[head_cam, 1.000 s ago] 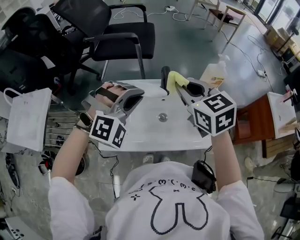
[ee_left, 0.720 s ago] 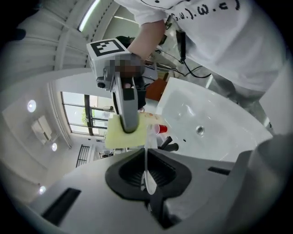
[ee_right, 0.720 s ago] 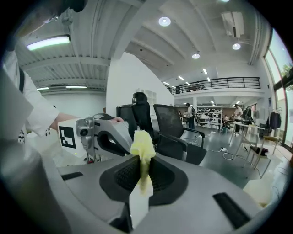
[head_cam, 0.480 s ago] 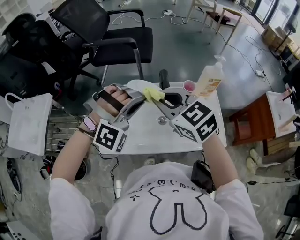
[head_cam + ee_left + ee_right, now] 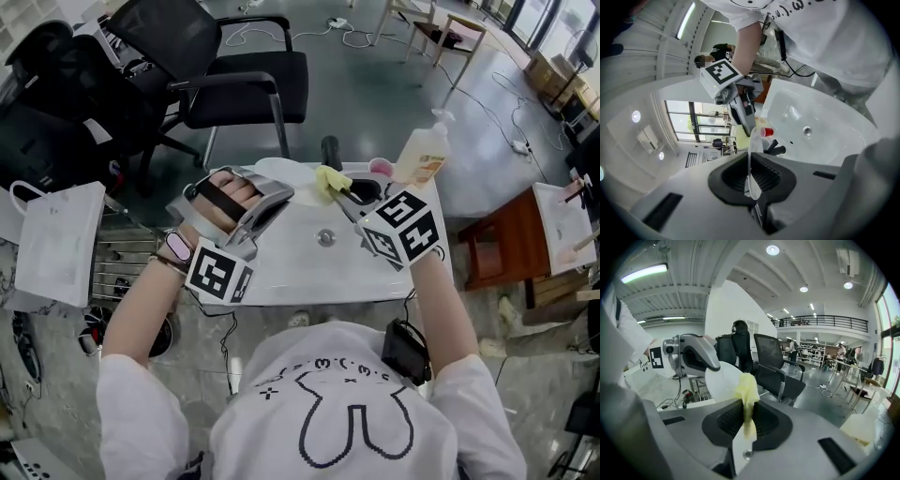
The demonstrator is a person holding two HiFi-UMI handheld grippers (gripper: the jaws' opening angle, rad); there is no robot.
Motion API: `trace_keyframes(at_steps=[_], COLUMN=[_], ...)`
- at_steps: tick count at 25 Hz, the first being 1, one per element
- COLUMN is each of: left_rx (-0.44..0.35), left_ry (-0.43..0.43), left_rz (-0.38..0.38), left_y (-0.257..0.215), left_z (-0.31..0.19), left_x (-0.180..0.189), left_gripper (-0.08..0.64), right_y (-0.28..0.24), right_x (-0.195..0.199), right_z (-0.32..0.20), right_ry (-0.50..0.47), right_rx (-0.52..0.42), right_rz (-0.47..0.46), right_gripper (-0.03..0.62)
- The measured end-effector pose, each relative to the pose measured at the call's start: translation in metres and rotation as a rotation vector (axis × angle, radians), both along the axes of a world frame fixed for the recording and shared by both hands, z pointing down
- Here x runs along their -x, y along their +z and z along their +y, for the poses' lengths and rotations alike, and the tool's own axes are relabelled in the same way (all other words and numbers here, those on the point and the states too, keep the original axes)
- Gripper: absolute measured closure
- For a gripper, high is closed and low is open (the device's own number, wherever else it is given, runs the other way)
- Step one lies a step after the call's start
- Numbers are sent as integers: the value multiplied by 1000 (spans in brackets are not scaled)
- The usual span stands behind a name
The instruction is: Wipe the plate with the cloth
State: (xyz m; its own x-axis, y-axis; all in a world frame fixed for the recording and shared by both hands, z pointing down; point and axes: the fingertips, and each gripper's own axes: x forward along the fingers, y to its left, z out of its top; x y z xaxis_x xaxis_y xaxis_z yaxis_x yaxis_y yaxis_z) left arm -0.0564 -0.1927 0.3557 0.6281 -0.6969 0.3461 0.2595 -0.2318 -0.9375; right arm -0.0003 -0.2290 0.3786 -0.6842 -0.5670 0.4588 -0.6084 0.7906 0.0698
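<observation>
Plate [image 5: 277,172], white & round, is held up over the back-left part of the sink basin [image 5: 281,272]. It's clamped at its rim in the L gripper [image 5: 272,192], whose jaws are shut tight on it; the left gripper view shows it edge-on btw the pads. It stands on edge, not flat: the thin rim runs straight out from the L jaws, w/ the broad face turned toward the person's right.

R gripper [image 5: 349,192] has its jaws pinched on a yellow cloth [image 5: 330,180], w/ a bunched fold sticking out past the tips. The cloth sits at the plate's right-hand edge. In the right gripper view it overlaps the white face, but can't tell if it's pressing or just in front.

Key relation for the wipe: the plate face lies ahead of & slightly left of the R tips, so the cloth has to sweep left across it w/ the L side as brace. R hand is the working one & nearest the face.

Judgement: about at first contact, w/ little or none of the face wiped yet.

Black faucet [image 5: 329,150], pink-red cup [image 5: 380,167] & soap bottle [image 5: 422,150] stand close behind the cloth, so a wide stroke could clip them. W/ only a thin rim grip, a hard sideways push may twist the plate in the pads
</observation>
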Motion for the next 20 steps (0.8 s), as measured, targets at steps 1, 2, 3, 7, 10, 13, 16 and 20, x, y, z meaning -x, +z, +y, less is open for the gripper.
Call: trace_keyframes(at_steps=[1,2,3,7,10,13,16,20], left_rx=[-2,-3,-4,-9,-8,1,20,29], left_ry=[2,4,6,17,24,24,19,18], left_rz=[2,4,7,16,20,16,2,-12], left_y=[-1,-1,-2,-4,-3,0,7,15], left_z=[1,1,1,3,4,5,5,5], left_x=[0,0,-1,-1,-3,-4,-1,3], left_gripper=[541,541,541,541,541,541,541,541], right_y=[4,8,11,20,27,31,21,-15], right_x=[-3,-6,-8,-11,-10,-12,-14,-9], right_z=[-5,-9,-14,-28,-36,-41,-42,-36], right_ry=[16,30,44,82,97,107,121,104], right_rx=[6,13,20,49,63,72,79,65], right_rz=[7,10,11,9,19,29,-13,-122], right_gripper=[541,541,541,541,541,541,541,541])
